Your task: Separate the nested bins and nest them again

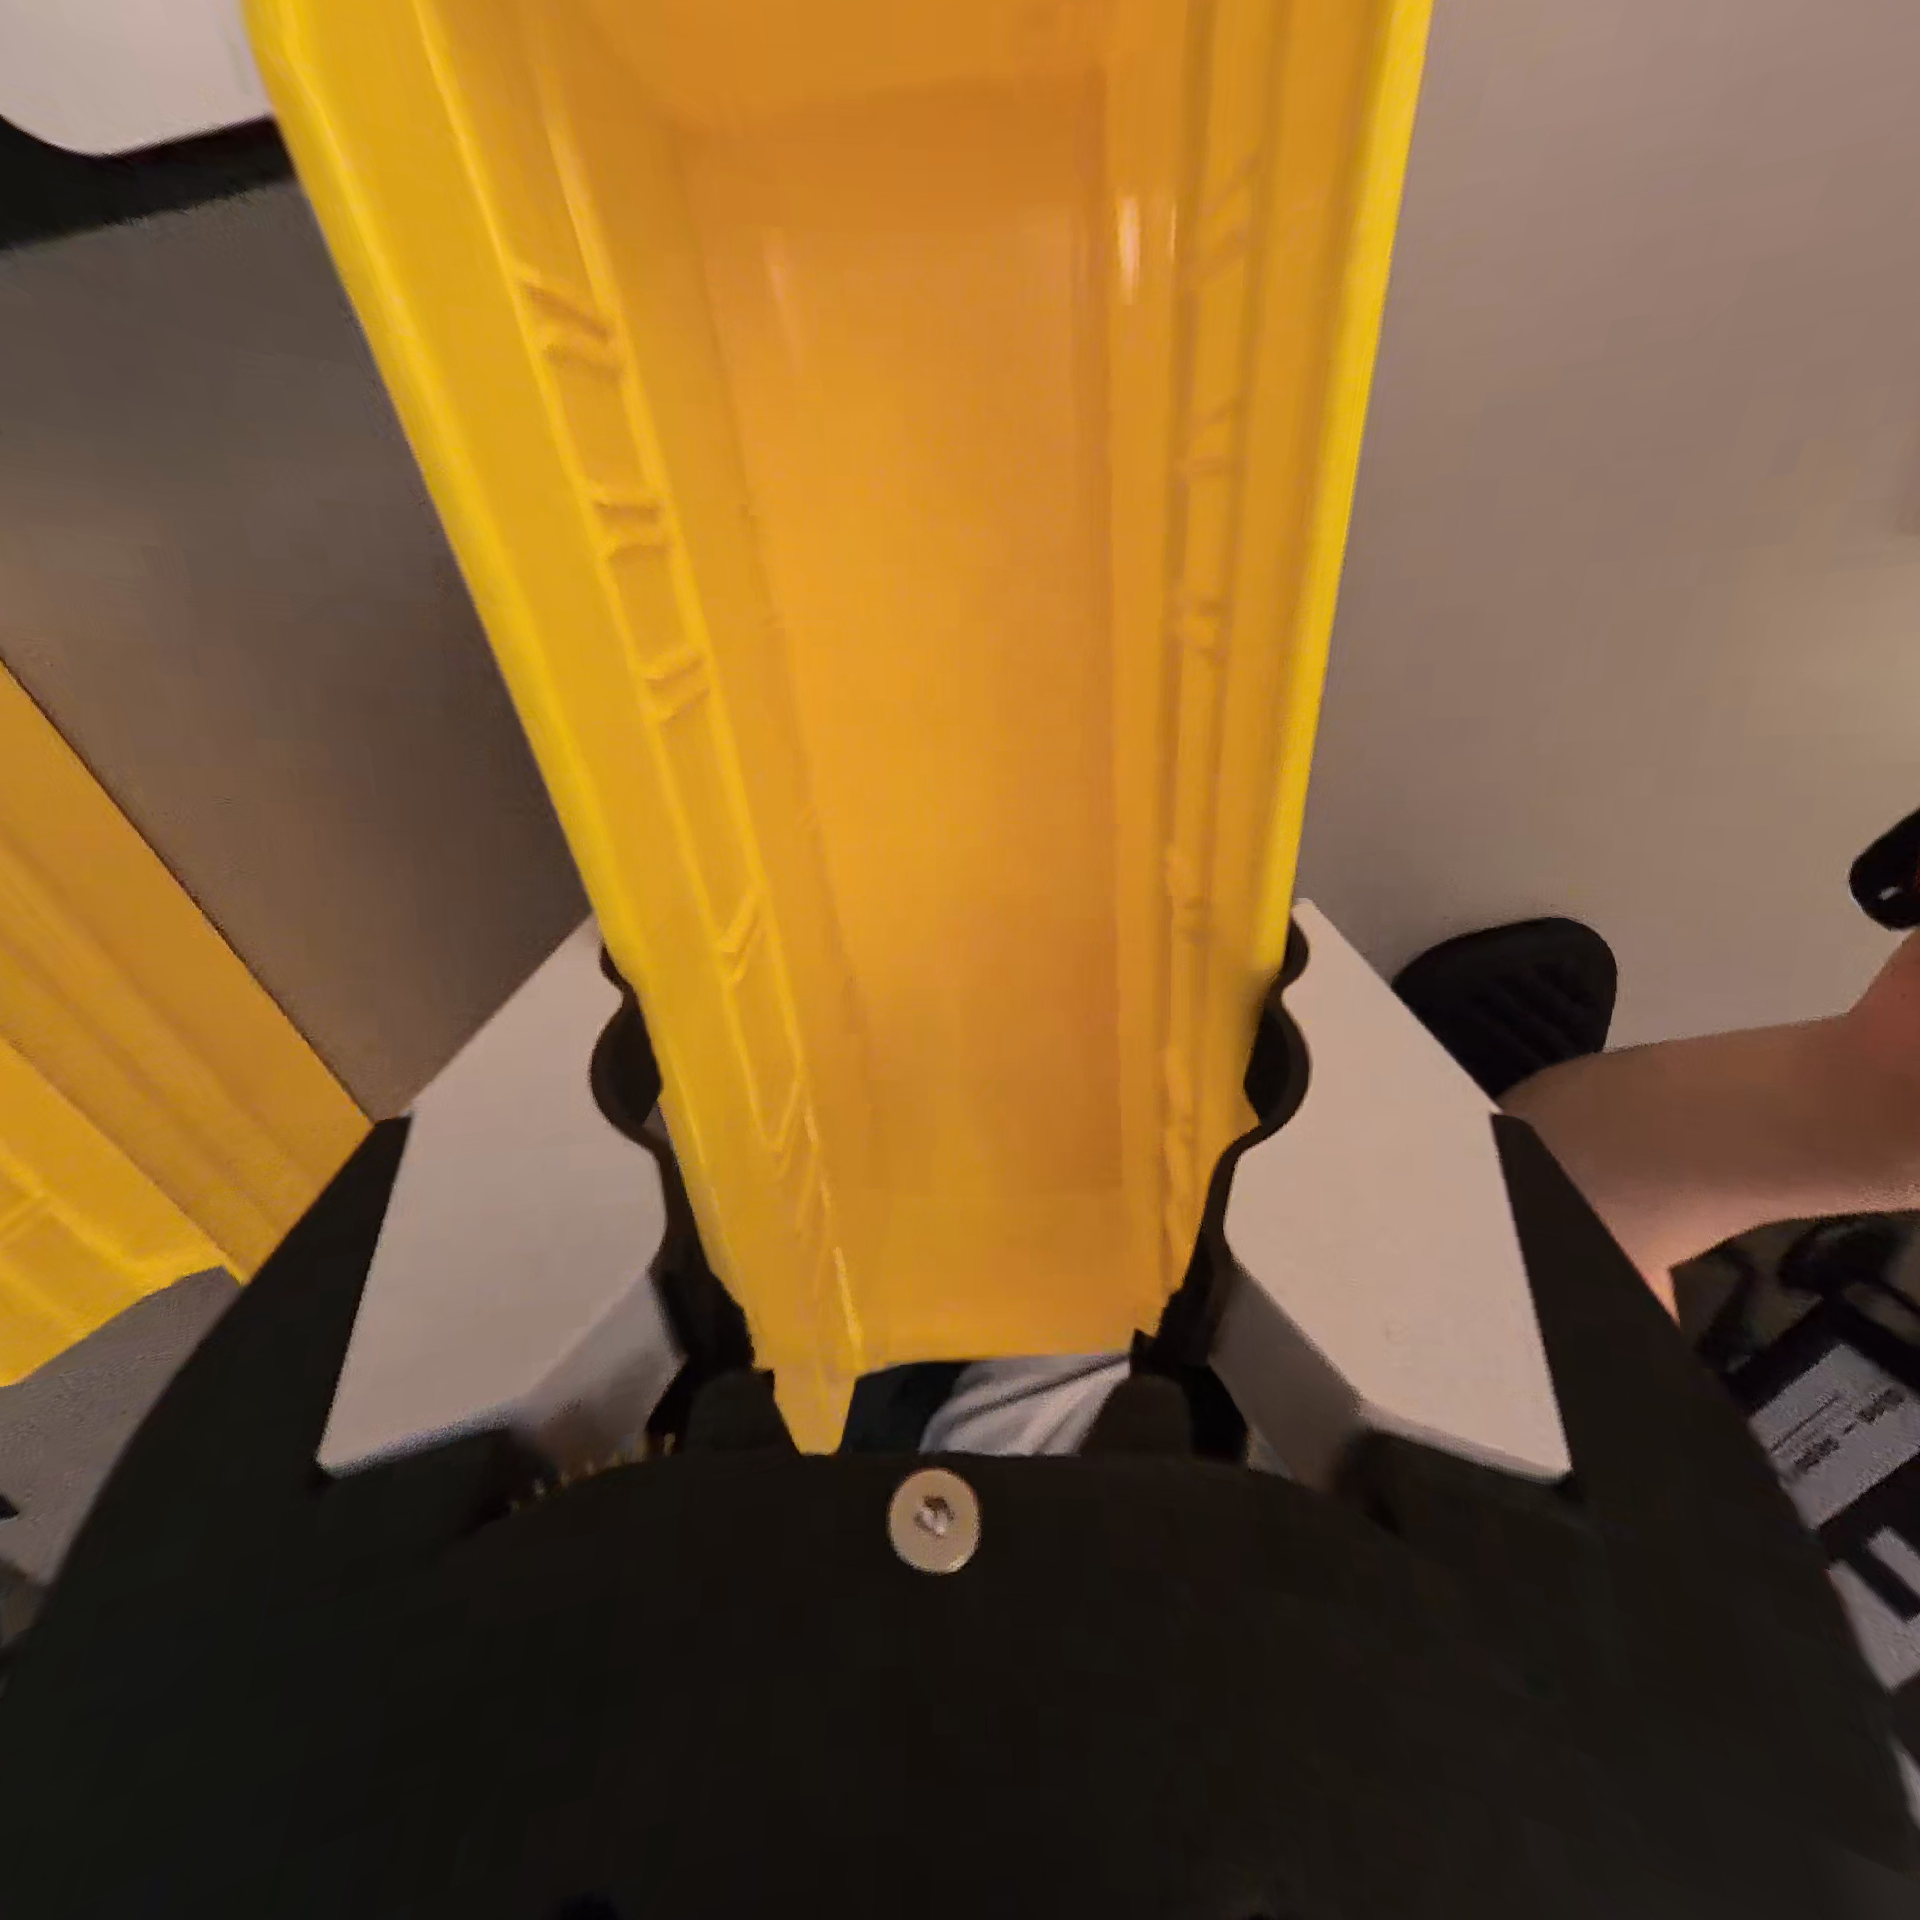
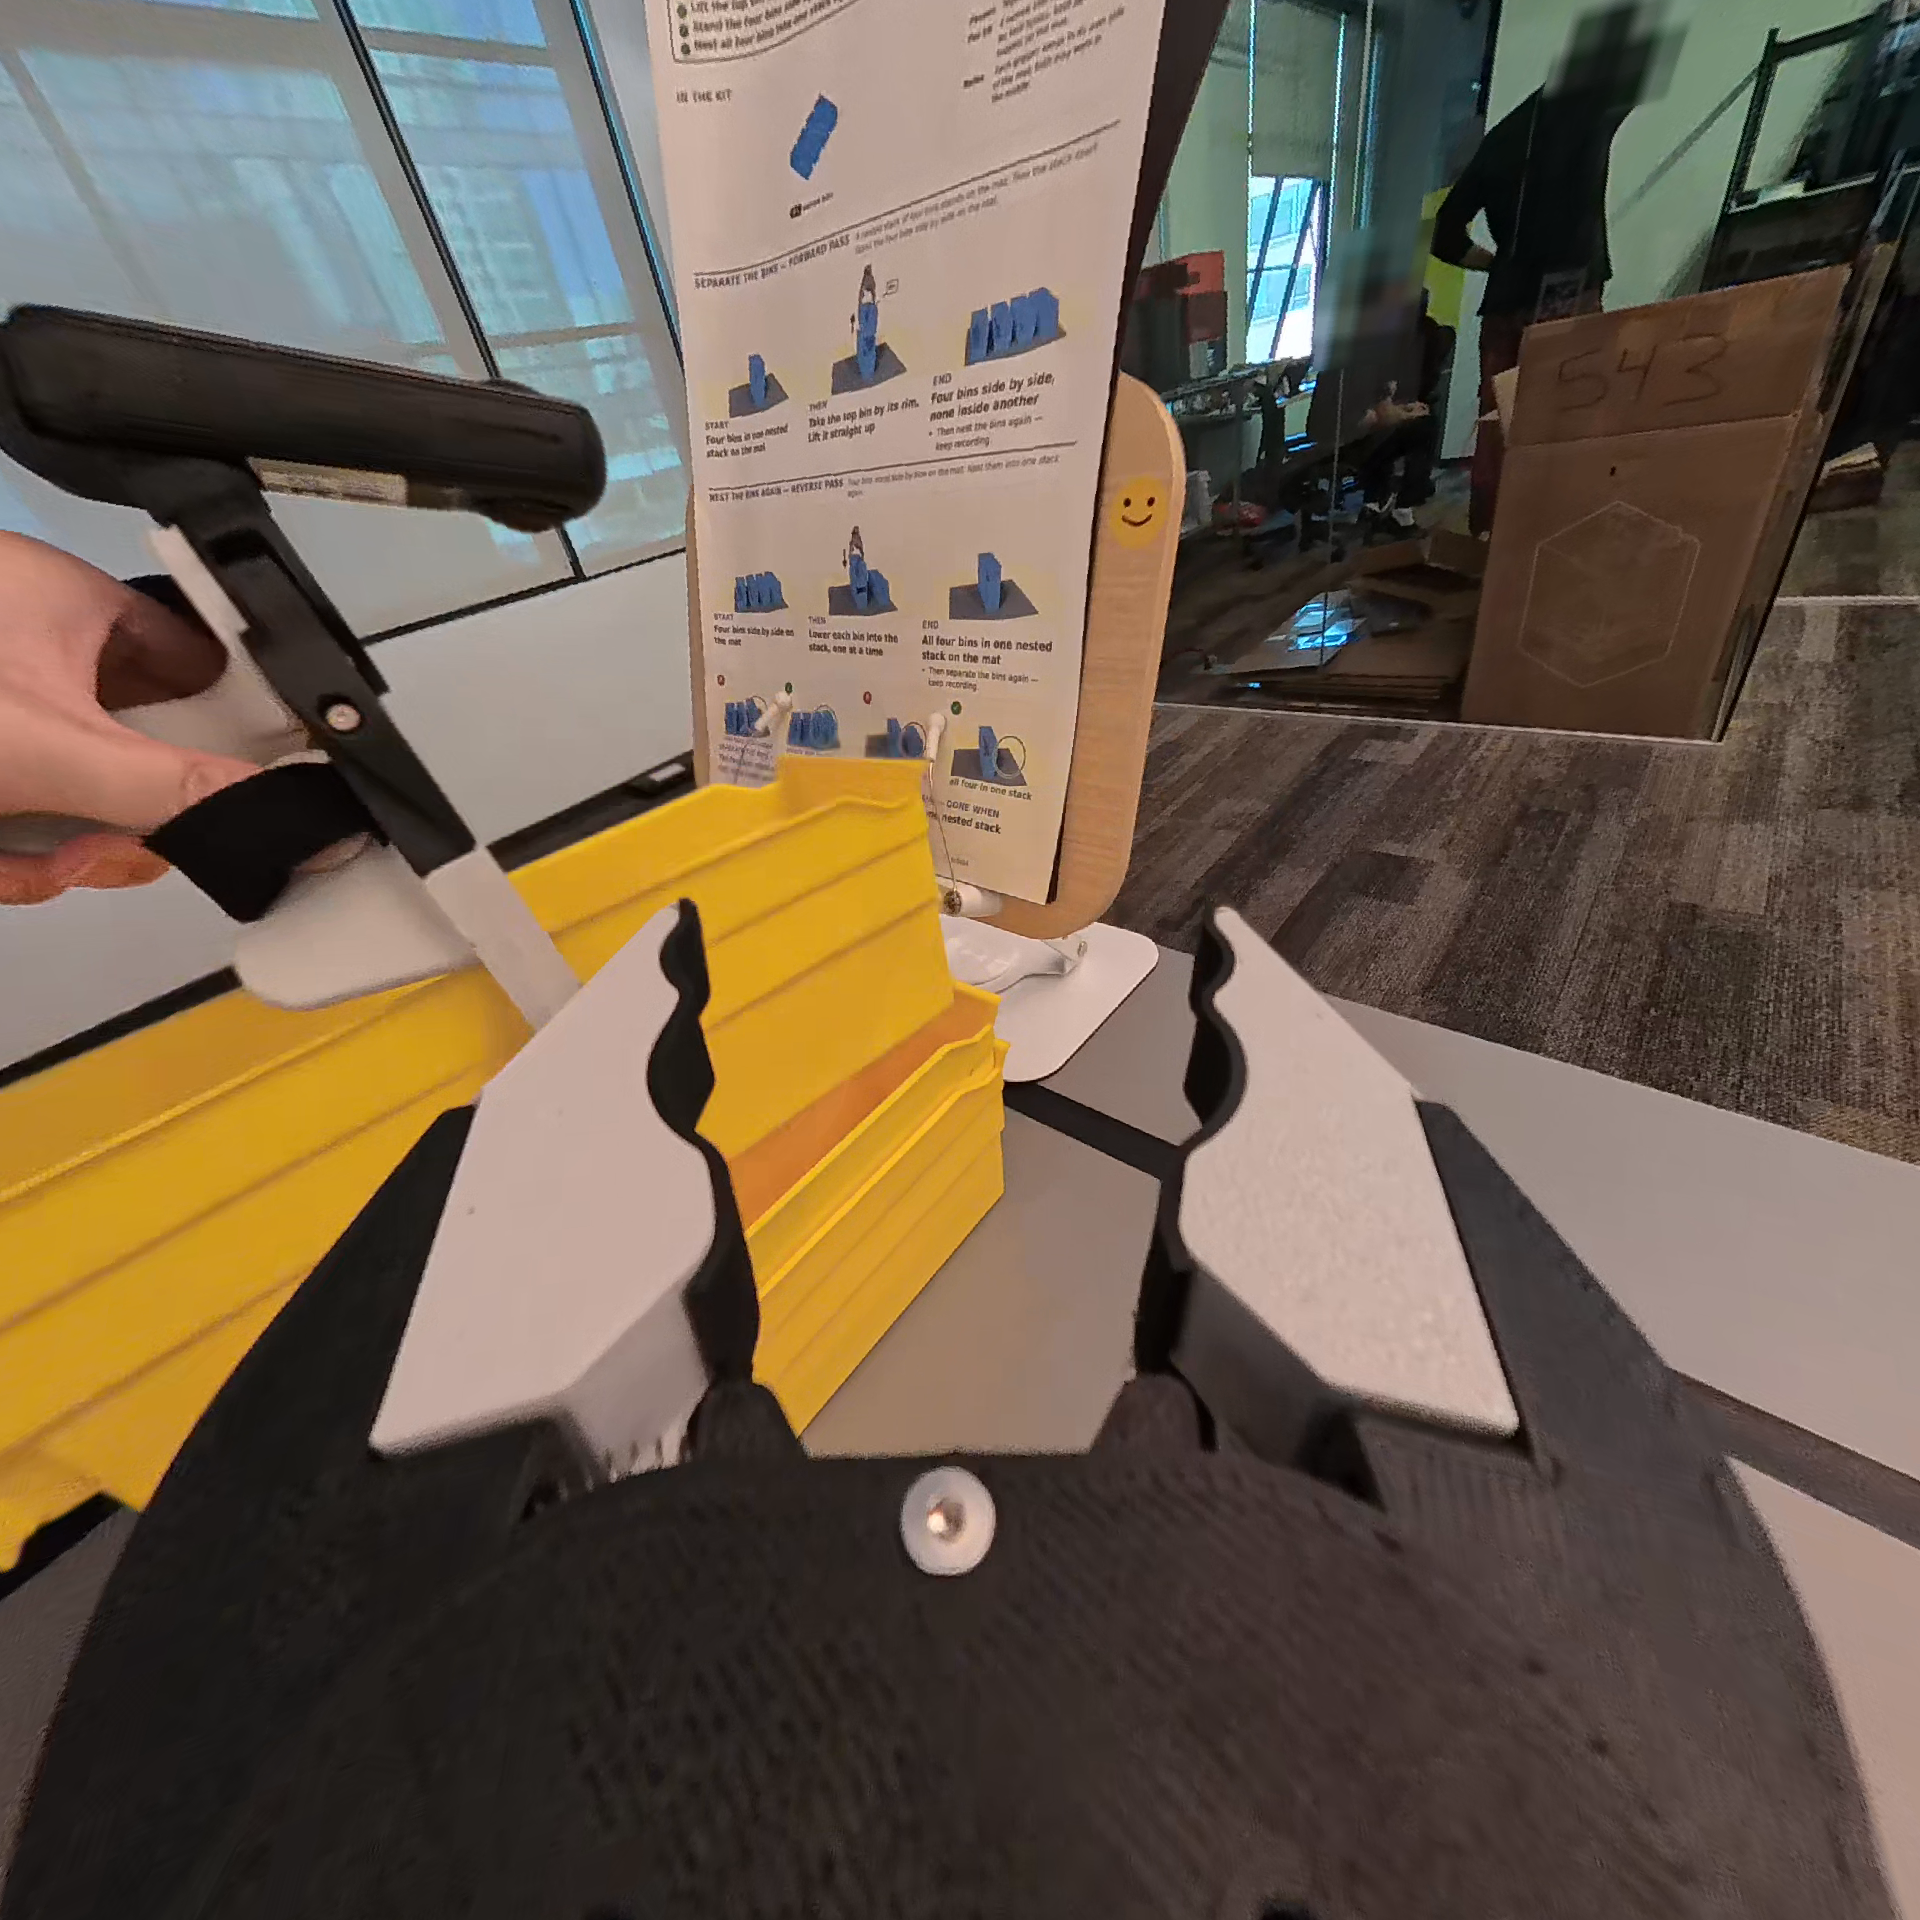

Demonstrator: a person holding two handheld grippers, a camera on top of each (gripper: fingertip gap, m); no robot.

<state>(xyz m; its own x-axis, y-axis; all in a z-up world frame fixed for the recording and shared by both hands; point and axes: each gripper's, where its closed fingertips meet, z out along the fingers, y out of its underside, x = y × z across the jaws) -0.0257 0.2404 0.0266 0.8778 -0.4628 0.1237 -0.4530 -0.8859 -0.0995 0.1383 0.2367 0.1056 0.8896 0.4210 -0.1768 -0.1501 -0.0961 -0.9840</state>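
I'm holding one yellow bin [image 1: 935, 675] across its width in my left jaws [image 1: 951, 1039], pads pressing both long rims, lifted partway out of the nested stack [image 2: 904, 1174] on the tabletop [image 2: 1039, 1299]. My right jaws [image 2: 951, 1049] are hanging wide with nothing in them beside that stack. It's looking like light, stiff, slick plastic, so I'm reckoning the ribbed rims are the spot to grab.

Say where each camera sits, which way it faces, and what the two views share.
Left wrist view: rides the left claw, looking along a yellow bin clamped between its fingers; a forearm shows at the right.
Right wrist view: rides the open right claw, facing the nested bins, an instruction sheet and windows; a hand holds the left claw.
Shared: the yellow bin.
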